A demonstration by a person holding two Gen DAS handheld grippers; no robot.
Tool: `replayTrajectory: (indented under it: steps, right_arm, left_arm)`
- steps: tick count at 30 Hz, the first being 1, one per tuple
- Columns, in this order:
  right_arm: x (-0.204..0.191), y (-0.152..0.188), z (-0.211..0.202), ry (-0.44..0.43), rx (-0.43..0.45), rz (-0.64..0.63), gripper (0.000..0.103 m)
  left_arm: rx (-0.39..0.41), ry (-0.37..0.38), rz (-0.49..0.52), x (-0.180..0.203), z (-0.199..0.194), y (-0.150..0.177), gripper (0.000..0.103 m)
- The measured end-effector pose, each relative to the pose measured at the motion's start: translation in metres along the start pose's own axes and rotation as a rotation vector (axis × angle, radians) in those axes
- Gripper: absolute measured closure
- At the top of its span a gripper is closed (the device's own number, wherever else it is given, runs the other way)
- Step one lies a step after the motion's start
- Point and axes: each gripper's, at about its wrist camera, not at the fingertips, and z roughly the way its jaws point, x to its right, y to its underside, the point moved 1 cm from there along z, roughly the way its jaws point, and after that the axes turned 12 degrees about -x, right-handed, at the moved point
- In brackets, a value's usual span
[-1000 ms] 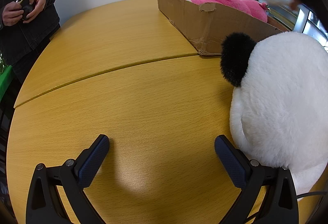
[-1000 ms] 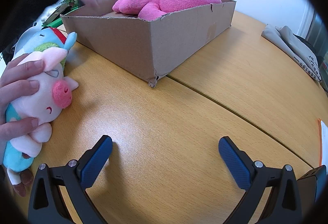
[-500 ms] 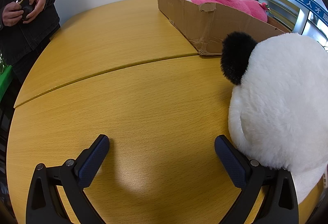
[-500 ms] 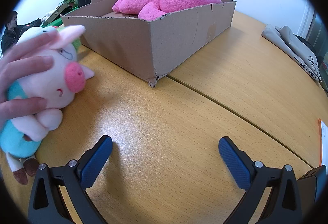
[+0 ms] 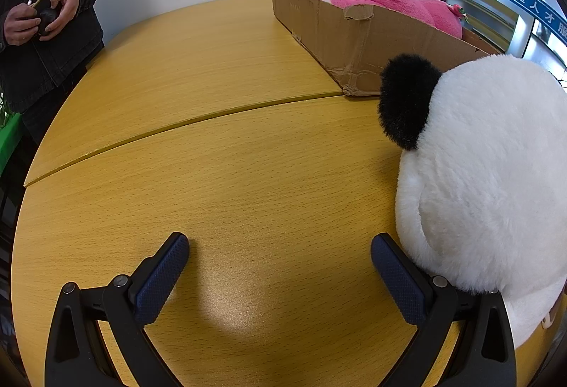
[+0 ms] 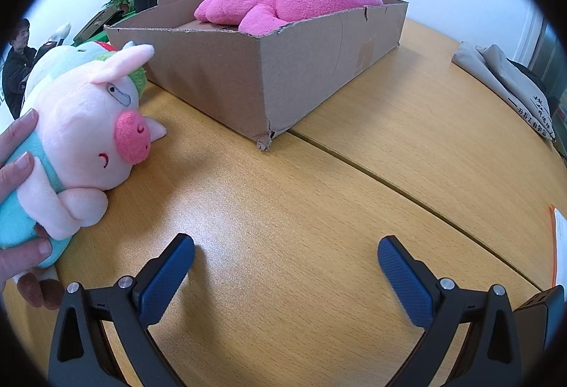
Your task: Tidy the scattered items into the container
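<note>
Both hand-held grippers, left [image 5: 280,275] and right [image 6: 286,272], are being held wide open and empty above the table [image 5: 219,174]. The panda plush [image 5: 492,181], touching the left one's right finger, is best approached first; the cardboard box [image 6: 269,75] is waiting farther off.

The left gripper [image 5: 280,275] sits low in the frame with its blue-padded jaws spread wide over the bare yellow wooden table [image 5: 212,157], nothing between them. A big white panda plush [image 5: 489,188] with a black ear fills the right side, its fur pressing against the right finger. Behind it at upper right stands a cardboard box [image 5: 358,43] holding a pink plush [image 5: 393,3]. A person in a dark jacket [image 5: 46,15] stands at upper left, holding a small stick.
</note>
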Motion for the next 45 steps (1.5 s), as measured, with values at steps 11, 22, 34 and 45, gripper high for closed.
replayTrajectory:
  steps: [11, 22, 34, 45]
  right_arm:
    - [-0.0010, 0.0000, 0.0000, 0.001, 0.000, -0.002, 0.000]
    - [-0.0052, 0.0012, -0.0010, -0.001, 0.000, -0.005, 0.000]
    - [-0.0042, 0.0006, -0.0005, 0.000, 0.000, -0.005, 0.000]
    - [-0.0036, -0.0007, 0.0000, -0.001, 0.000, -0.004, 0.000]
  left_arm:
    - [0.000, 0.000, 0.000, -0.0005, -0.0001, -0.0003, 0.000]
    - [0.000, 0.000, 0.000, -0.0006, -0.0003, -0.0004, 0.000]
    - [0.000, 0.000, 0.001, 0.0004, -0.0003, -0.0005, 0.000]
    - [-0.001, 0.000, 0.000, 0.0005, -0.0002, -0.0005, 0.000]
